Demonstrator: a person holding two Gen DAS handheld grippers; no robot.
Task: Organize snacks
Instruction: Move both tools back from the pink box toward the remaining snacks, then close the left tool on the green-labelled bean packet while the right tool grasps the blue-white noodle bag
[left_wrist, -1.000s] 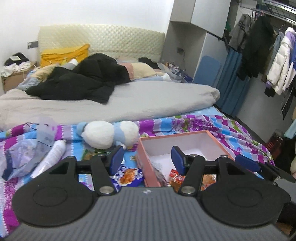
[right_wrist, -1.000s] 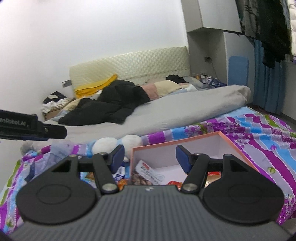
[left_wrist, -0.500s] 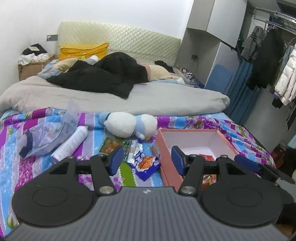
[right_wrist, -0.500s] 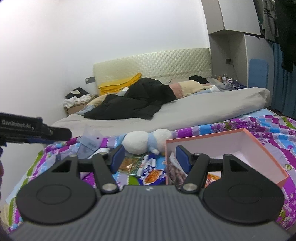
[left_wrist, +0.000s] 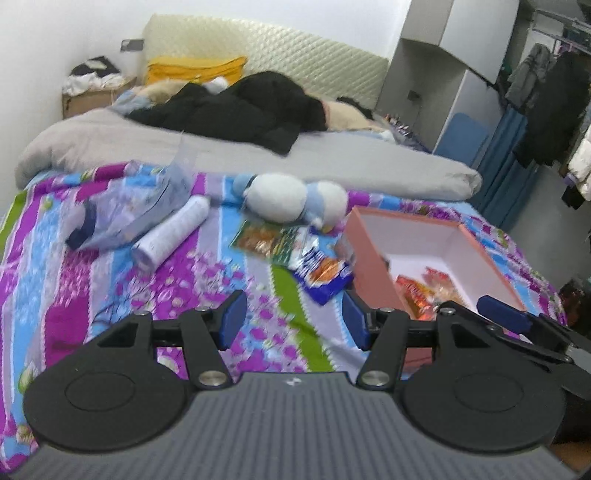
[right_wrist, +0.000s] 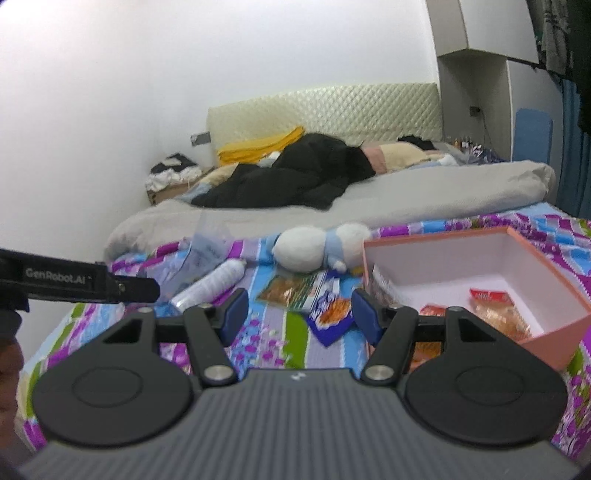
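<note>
Purple-flowered bedspread (left_wrist: 155, 291) spreads beneath my left gripper (left_wrist: 293, 319) and right gripper (right_wrist: 297, 314), both half open and empty. The pink box (left_wrist: 373, 258) lies ahead right, a plush toy (left_wrist: 291, 199) beyond, snack packets (left_wrist: 321, 275) ahead, unobstructed, a white bottle (left_wrist: 173, 230) ahead left.

Left gripper (left_wrist: 293, 321): jaws parted, nothing between pads, tilted downward. Right gripper (right_wrist: 299, 314): jaws parted, empty, pitched slightly down.
</note>
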